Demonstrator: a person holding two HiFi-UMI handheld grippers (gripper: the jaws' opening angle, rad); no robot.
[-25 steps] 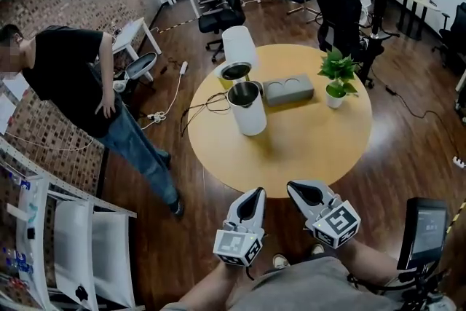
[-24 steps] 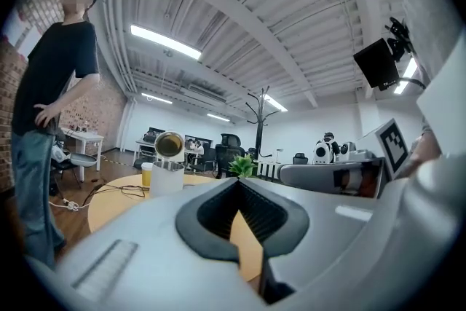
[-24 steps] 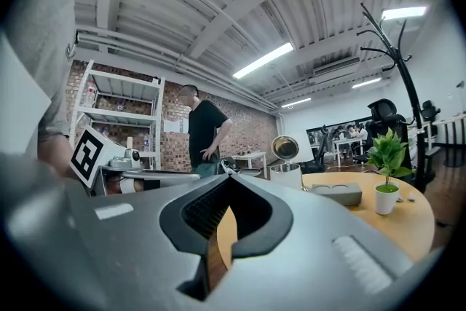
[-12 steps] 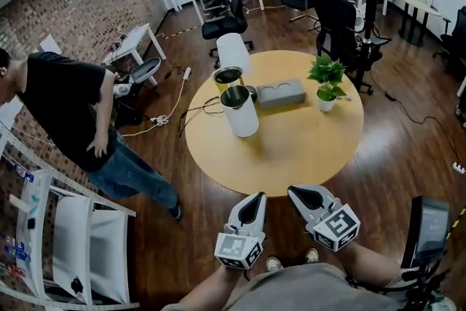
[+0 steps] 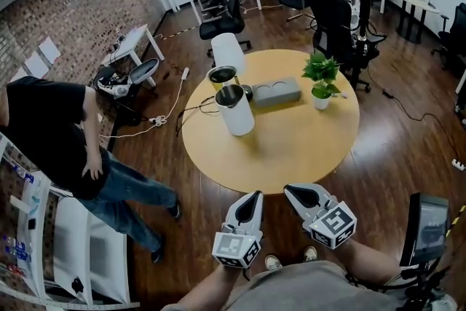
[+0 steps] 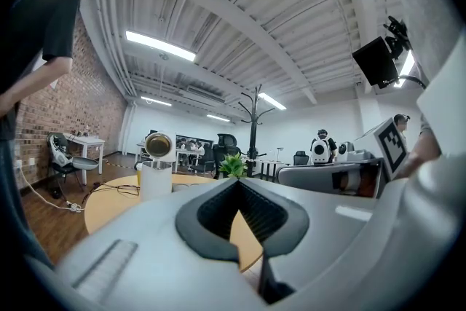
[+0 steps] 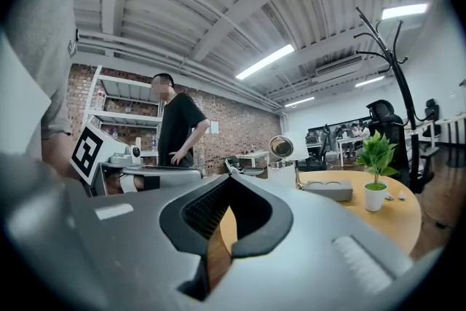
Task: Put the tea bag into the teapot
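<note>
A tall white teapot [image 5: 237, 113] with an open metal-rimmed top stands on the round wooden table [image 5: 291, 149], left of centre. Behind it is a second vessel [image 5: 222, 75] with its white lid [image 5: 228, 51] flipped up. The left gripper view shows the teapot [image 6: 155, 180] far off. No tea bag is in sight. My left gripper [image 5: 253, 197] and right gripper [image 5: 291, 190] hang side by side over the floor, short of the table's near edge. Both are shut with nothing in them, as their own views show for the left gripper [image 6: 237, 186] and right gripper [image 7: 229, 182].
A grey tray [image 5: 275, 92] with two round hollows and a potted plant [image 5: 320, 76] sit at the table's far side, and cables [image 5: 193, 113] trail off its left. A person in black [image 5: 51, 135] stands left by a white shelf [image 5: 73, 244]. Office chairs [image 5: 331, 11] stand behind.
The person in black has walked toward the lower left. The view has shifted slightly; both grippers stay shut in about the same place.
</note>
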